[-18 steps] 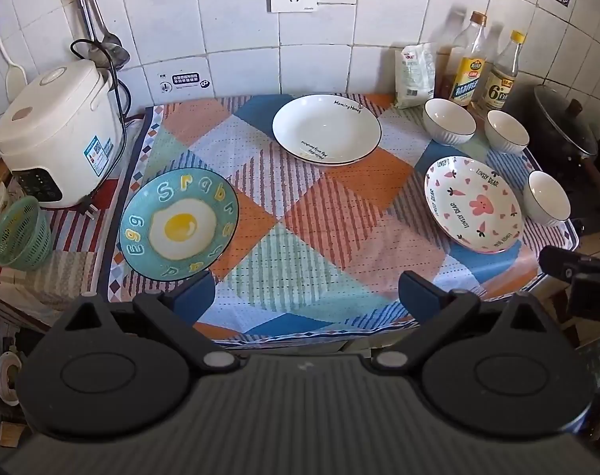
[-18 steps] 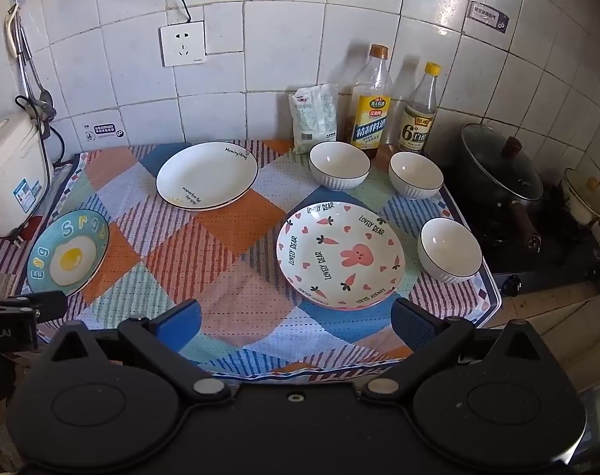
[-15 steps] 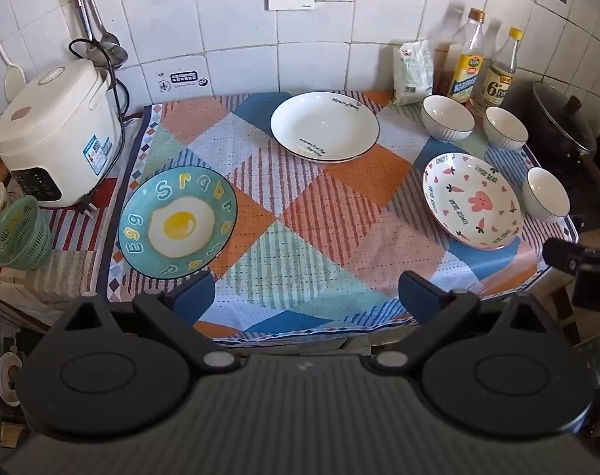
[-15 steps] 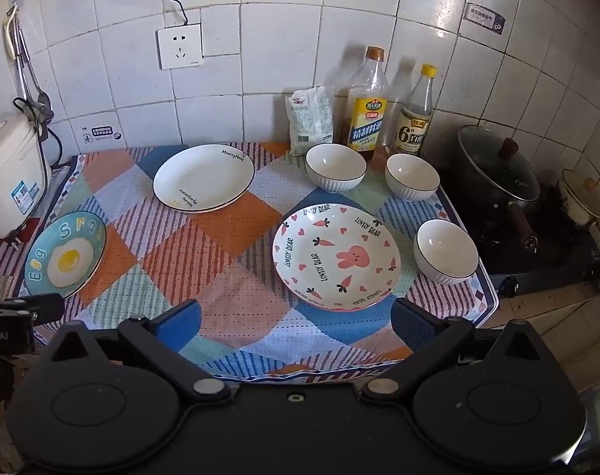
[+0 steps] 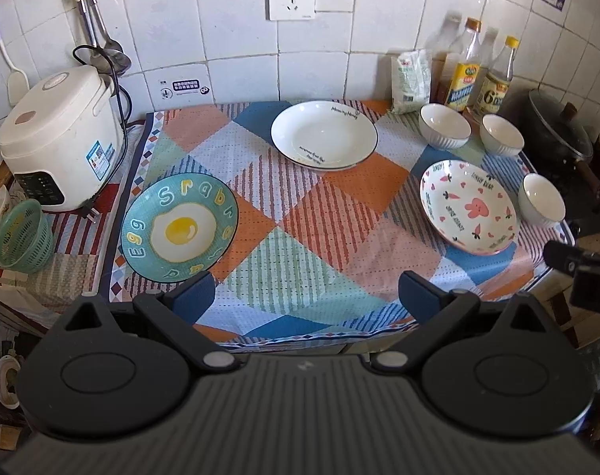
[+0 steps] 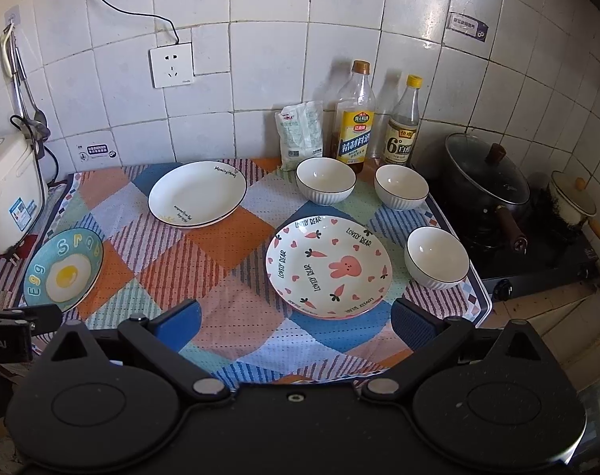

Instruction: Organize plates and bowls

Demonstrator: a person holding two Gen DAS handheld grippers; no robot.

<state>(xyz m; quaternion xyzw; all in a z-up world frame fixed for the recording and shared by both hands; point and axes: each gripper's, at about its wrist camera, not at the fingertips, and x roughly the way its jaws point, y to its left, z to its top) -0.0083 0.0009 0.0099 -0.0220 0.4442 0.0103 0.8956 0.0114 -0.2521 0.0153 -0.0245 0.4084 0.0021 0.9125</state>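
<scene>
Three plates lie on the patchwork cloth: a teal egg plate (image 5: 179, 227) at the left, a white plate (image 5: 323, 134) at the back, and a pink rabbit plate (image 5: 469, 206) at the right. Three white bowls stand nearby: two at the back right (image 6: 325, 179) (image 6: 401, 187) and one beside the rabbit plate (image 6: 437, 257). My left gripper (image 5: 304, 297) is open and empty above the table's front edge. My right gripper (image 6: 296, 322) is open and empty, just in front of the rabbit plate (image 6: 328, 266).
A white rice cooker (image 5: 58, 138) and a green basket (image 5: 20, 237) stand at the left. Two bottles (image 6: 354, 118) (image 6: 403, 122) and a white bag (image 6: 300, 134) line the tiled wall. A lidded black pot (image 6: 488, 176) and a small pan (image 6: 573, 204) sit on the stove at right.
Both grippers have drawn back and up a little, so the table sits lower and smaller in view. Nothing on the table has moved.
</scene>
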